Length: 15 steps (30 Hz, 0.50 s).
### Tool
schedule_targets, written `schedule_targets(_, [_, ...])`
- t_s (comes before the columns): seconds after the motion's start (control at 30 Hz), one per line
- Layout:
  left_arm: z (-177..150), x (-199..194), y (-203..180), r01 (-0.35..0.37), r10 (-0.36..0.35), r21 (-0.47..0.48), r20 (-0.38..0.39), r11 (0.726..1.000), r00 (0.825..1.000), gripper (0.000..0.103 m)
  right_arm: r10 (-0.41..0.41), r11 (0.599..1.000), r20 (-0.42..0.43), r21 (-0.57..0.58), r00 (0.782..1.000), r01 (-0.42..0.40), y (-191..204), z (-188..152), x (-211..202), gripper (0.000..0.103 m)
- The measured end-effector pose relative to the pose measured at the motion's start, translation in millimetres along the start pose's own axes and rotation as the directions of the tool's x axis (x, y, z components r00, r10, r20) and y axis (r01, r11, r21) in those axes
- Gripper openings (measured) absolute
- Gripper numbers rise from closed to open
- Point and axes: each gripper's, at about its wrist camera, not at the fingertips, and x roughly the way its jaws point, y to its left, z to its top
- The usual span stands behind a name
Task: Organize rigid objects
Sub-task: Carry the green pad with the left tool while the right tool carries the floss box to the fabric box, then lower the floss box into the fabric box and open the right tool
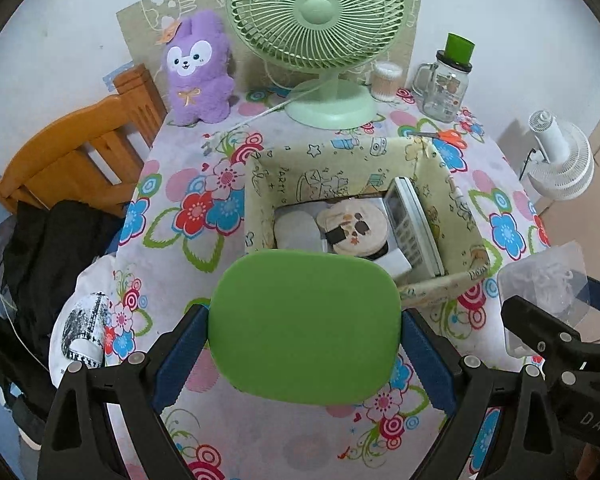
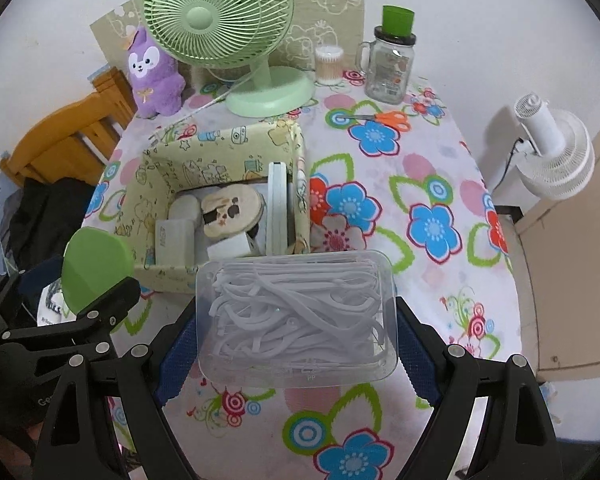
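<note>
The box (image 1: 364,208), holding a remote (image 1: 412,224) and small items, is sitting before the fan (image 1: 320,40). Just short of the box, the left gripper (image 1: 304,344) is clamping a green lid (image 1: 304,324); the right gripper (image 2: 296,344) is clamping a clear tub (image 2: 296,316) of white picks.

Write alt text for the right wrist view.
The right gripper clamps a clear plastic box of white floss picks above a floral tablecloth, just short of a patterned storage box already holding a remote control. The left gripper holds a green lid beside it.
</note>
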Motion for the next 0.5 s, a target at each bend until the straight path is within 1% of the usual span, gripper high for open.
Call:
schedule_targets(0.27, [13.0,11.0,0.6,-0.009,0.009,0.004,-0.009,1.0,1.0,0.095,0.006,1.0,0.003,-0.012,1.0,-0.006,-1.7,21.4,8.7,0.089])
schedule_targets(0.5, [26.7,21.7,-1.9,0.001,-0.001,0.029,-0.013,1.0,1.0,0.095,0.005,1.0,0.004,-0.013,1.0,-0.005,-1.6,41.3,19.8,0.089])
